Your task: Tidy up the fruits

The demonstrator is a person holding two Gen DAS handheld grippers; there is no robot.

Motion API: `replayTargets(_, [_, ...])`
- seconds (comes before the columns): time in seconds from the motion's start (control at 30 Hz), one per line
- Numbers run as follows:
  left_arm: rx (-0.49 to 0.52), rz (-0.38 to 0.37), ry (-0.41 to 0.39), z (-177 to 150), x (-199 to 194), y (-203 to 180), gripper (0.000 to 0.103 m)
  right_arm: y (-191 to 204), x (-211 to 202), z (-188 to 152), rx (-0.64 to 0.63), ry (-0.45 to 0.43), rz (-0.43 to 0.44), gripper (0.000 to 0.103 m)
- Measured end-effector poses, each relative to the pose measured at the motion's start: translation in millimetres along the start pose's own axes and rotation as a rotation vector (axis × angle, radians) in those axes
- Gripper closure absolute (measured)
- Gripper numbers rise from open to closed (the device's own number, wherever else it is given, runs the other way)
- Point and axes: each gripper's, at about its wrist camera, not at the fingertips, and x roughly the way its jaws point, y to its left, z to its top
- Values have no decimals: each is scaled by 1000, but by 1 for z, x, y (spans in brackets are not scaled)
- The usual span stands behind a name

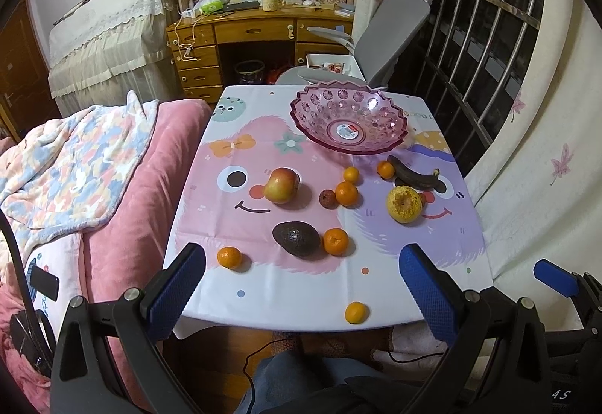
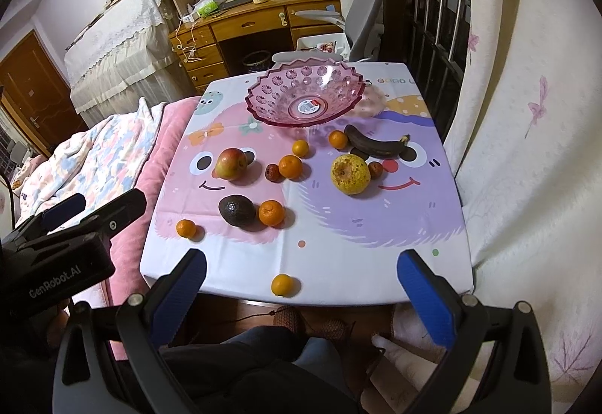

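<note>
A pink plastic bowl (image 1: 391,128) (image 2: 263,101) stands empty at the far end of the cartoon-print table (image 1: 376,271) (image 2: 357,263). Scattered before it lie an apple (image 1: 280,185) (image 2: 231,163), a dark avocado (image 1: 296,238) (image 2: 237,210), a blackened banana (image 1: 414,174) (image 2: 376,145), a yellow pear (image 1: 404,204) (image 2: 350,174), two small dark red fruits (image 1: 326,197) (image 2: 272,172) and several mandarins, one near the front edge (image 1: 355,312) (image 2: 282,284). My left gripper (image 1: 304,293) and right gripper (image 2: 301,297) both hang open and empty over the table's near edge.
A pink bed with a patterned blanket (image 1: 75,165) (image 2: 98,150) borders the table's left. A curtain (image 1: 545,188) (image 2: 526,150) and barred window lie right. A grey chair (image 1: 383,37) and wooden desk (image 1: 244,34) stand behind. A person's knees (image 1: 301,376) are below the near edge.
</note>
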Motion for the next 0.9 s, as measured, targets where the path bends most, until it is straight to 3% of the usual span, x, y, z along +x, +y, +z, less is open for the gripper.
replayTargets(0.57, [-54, 42, -62, -18, -19, -2, 1, -6, -4, 3, -60, -53, 43, 1])
replayTargets(0.9, [-127, 65, -50, -14, -15, 29, 1, 3, -1, 7, -95, -96, 46, 1])
